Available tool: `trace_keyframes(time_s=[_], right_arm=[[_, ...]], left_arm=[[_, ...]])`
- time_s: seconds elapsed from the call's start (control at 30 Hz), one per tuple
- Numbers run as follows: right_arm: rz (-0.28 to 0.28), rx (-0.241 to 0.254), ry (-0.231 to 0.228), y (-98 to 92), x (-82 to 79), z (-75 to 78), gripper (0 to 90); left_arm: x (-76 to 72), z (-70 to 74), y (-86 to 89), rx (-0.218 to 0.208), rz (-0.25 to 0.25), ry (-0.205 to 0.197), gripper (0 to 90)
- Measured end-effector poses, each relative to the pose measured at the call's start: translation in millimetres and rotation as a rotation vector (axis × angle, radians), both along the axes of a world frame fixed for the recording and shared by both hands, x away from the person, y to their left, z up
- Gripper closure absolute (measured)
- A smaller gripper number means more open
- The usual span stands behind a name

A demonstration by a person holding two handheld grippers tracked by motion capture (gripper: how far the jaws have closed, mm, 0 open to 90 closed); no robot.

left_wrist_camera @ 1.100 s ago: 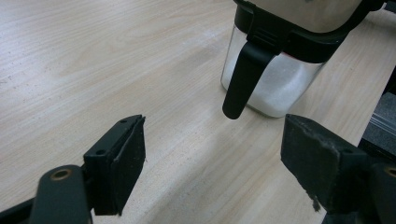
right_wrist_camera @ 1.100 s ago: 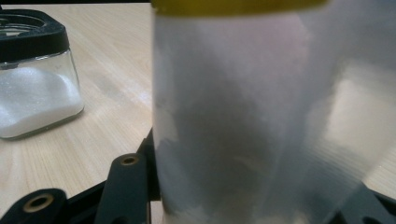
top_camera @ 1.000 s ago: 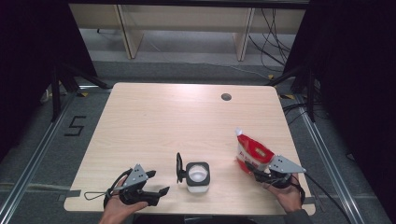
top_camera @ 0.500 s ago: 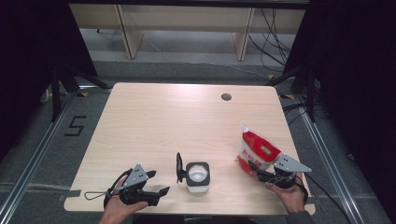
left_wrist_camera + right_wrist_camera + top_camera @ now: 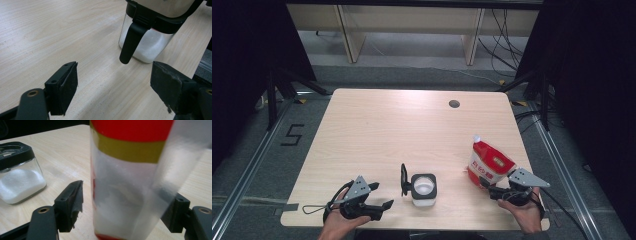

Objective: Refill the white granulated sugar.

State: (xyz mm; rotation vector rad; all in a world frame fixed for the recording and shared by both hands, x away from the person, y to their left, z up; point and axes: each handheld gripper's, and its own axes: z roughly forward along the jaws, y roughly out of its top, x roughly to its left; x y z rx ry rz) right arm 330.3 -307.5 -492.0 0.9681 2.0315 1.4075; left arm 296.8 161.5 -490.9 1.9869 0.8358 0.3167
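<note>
1. High view — the red pouch is standing upright at the table's right side, just ahead of the right gripper; the left gripper is sitting beside the jar.
2. Left gripper view — jaws gaping, holding nothing, the jar lying ahead.
3. Right gripper view — jaws have just been opening, the pouch standing between them, pads clear of it.

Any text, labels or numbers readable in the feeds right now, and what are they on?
"5": black mark on the floor, left of the table.
Red pouch: white print on its front, too blurred to read.
Glass jar: no label seen.
</note>
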Motion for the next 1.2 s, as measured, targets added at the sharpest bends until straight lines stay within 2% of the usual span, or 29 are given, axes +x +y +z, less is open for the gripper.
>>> trace_keyframes(time_s=[0.03,0.07,0.1,0.17,0.23,0.27,0.33,0.37,0.4,0.43,0.47,0.5,0.53,0.57,0.6,0.63,0.7,0.73,0.77,0.83,0.87,0.9,0.97,1.0,1.03,1.07,1.13,1.17,1.2], right_arm=[[-0.024,0.014,0.031,0.7,-4.0,1.6,27.4],[-0.024,0.014,0.031,0.7,-4.0,1.6,27.4],[-0.055,0.013,0.054,-1.5,-8.5,4.4,26.1],[-0.072,0.015,0.045,-3.4,-12.5,6.2,25.6],[-0.082,-0.029,0.037,-5.5,-17.1,7.6,25.2],[-0.082,-0.029,0.037,-5.5,-17.1,7.6,25.2],[-0.112,-0.026,0.055,-6.5,-23.7,8.5,25.2],[-0.142,-0.040,0.073,-6.7,-32.1,10.7,25.2],[-0.133,-0.068,0.042,-8.8,-33.4,11.5,25.2],[-0.169,-0.039,0.101,-6.3,-40.7,12.5,25.1],[-0.153,-0.060,0.070,-8.5,-40.5,11.6,24.7],[-0.176,-0.040,0.109,-6.1,-46.5,12.1,24.7],[-0.146,-0.075,0.075,-9.0,-45.2,11.4,24.7],[-0.177,-0.063,0.102,-7.7,-50.0,12.0,24.6],[-0.177,-0.063,0.102,-7.7,-50.0,12.0,24.6],[-0.158,-0.071,0.088,-10.2,-51.5,11.9,24.7],[-0.172,-0.068,0.093,-11.9,-55.4,12.0,24.4],[-0.190,-0.057,0.122,-10.4,-59.8,12.4,24.4],[-0.185,-0.073,0.109,-11.3,-60.3,11.5,24.4],[-0.190,-0.086,0.123,-11.6,-64.0,10.9,24.3],[-0.174,-0.104,0.107,-13.4,-63.0,10.1,24.2],[-0.170,-0.097,0.113,-13.4,-63.7,9.3,24.1],[-0.173,-0.104,0.124,-12.8,-65.8,9.3,24.0],[-0.173,-0.104,0.124,-12.8,-65.8,9.3,24.0],[-0.172,-0.120,0.112,-12.7,-67.3,9.3,24.0],[-0.186,-0.104,0.138,-10.3,-70.1,9.1,24.0],[-0.170,-0.123,0.122,-10.9,-69.4,8.5,23.9],[-0.175,-0.123,0.145,-10.1,-71.7,7.5,23.7],[-0.166,-0.131,0.146,-10.2,-71.7,7.2,23.6]], left_arm=[[0.1,0.0,-0.1,-0.002,0.001,-0.001,21.5],[0.1,0.0,-0.1,-0.002,0.001,-0.001,21.5],[0.8,0.0,0.1,-0.002,-0.003,-0.009,21.5],[1.3,0.3,0.3,-0.002,-0.006,-0.007,21.5],[1.1,0.1,-0.5,-0.007,0.005,0.000,21.5],[1.1,0.1,-0.5,-0.007,0.005,0.000,21.5],[1.4,0.5,-0.5,-0.009,0.004,0.002,21.6],[2.5,1.1,-0.6,-0.011,-0.003,-0.004,21.6],[2.5,1.1,-0.6,-0.011,-0.003,-0.004,21.5],[3.5,1.8,-0.9,-0.023,-0.007,-0.011,21.7],[3.5,1.8,-0.9,-0.023,-0.007,-0.011,22.3],[3.6,3.8,-0.7,-0.022,-0.009,-0.010,22.4],[3.6,3.8,-0.7,-0.022,-0.009,-0.010,22.6],[3.4,5.2,-1.4,-0.030,-0.012,-0.008,22.8],[3.4,5.2,-1.4,-0.030,-0.012,-0.008,22.8],[2.5,6.4,-4.1,-0.049,0.004,-0.003,22.8],[4.3,6.4,-6.0,-0.050,-0.012,-0.011,23.1],[4.8,7.9,-5.7,-0.027,-0.018,-0.007,23.2],[5.6,7.3,-7.6,-0.046,-0.016,-0.003,23.3],[6.5,7.8,-9.9,-0.048,-0.012,0.008,24.1],[7.1,8.2,-10.8,-0.049,-0.019,0.005,24.6],[7.4,9.7,-11.6,-0.035,-0.016,0.009,25.1],[9.0,11.0,-13.5,-0.042,-0.028,0.012,26.8],[9.0,11.0,-13.5,-0.042,-0.028,0.012,28.4],[11.0,13.0,-14.7,-0.047,-0.051,-0.010,29.9],[11.1,15.3,-15.2,-0.038,-0.052,-0.010,31.2],[10.6,16.5,-16.1,-0.042,-0.050,-0.006,36.5],[10.4,19.4,-18.2,-0.041,-0.071,-0.009,41.9],[9.6,20.9,-19.4,-0.032,-0.076,-0.021,49.1]])
